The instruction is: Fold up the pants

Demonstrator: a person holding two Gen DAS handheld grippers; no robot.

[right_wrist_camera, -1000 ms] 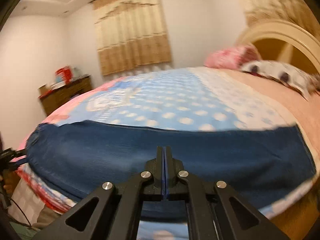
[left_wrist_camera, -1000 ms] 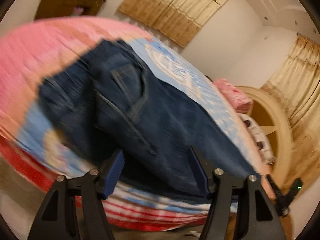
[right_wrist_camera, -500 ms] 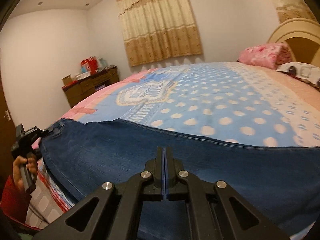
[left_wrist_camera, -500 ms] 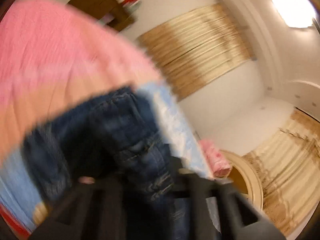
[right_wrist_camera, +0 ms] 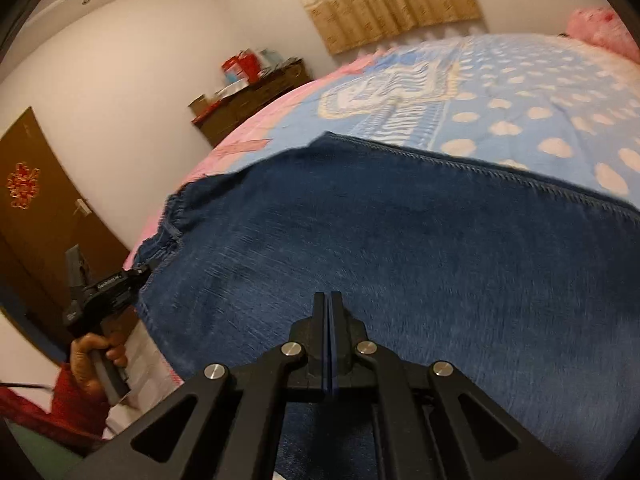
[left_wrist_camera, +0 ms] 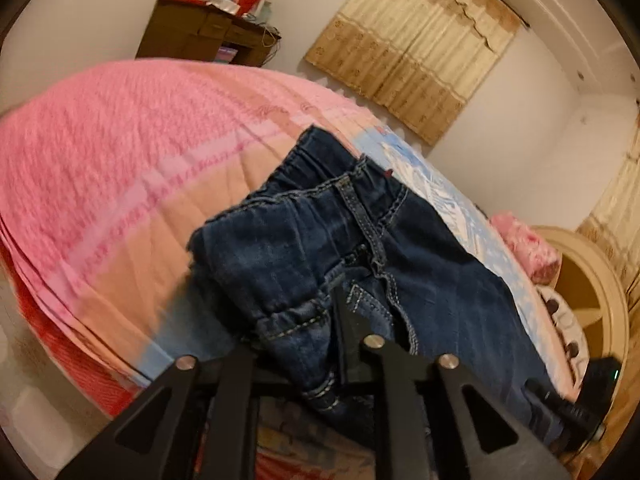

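Dark blue jeans (left_wrist_camera: 320, 248) lie along the near edge of the bed, waistband toward the pink end. My left gripper (left_wrist_camera: 296, 336) is shut on the bunched waistband and lifts it off the bedspread. In the right wrist view the jeans (right_wrist_camera: 400, 248) fill the lower half, and the left gripper (right_wrist_camera: 100, 292) shows at their left corner, held by a hand. My right gripper (right_wrist_camera: 328, 312) is shut with its fingers pressed together over the denim. Whether cloth is pinched between them is hidden.
The bed (left_wrist_camera: 100, 152) has a pink and blue dotted spread (right_wrist_camera: 520, 92). A brown dresser (left_wrist_camera: 200, 36) with red boxes stands by the far wall. Pink pillow (left_wrist_camera: 528, 252) and cream headboard (left_wrist_camera: 592, 292) lie right. A brown door (right_wrist_camera: 36, 208) is left.
My left gripper has closed on the waistband and raised it; it was open over the jeans before. The right gripper has swung left along the jeans and stays shut.
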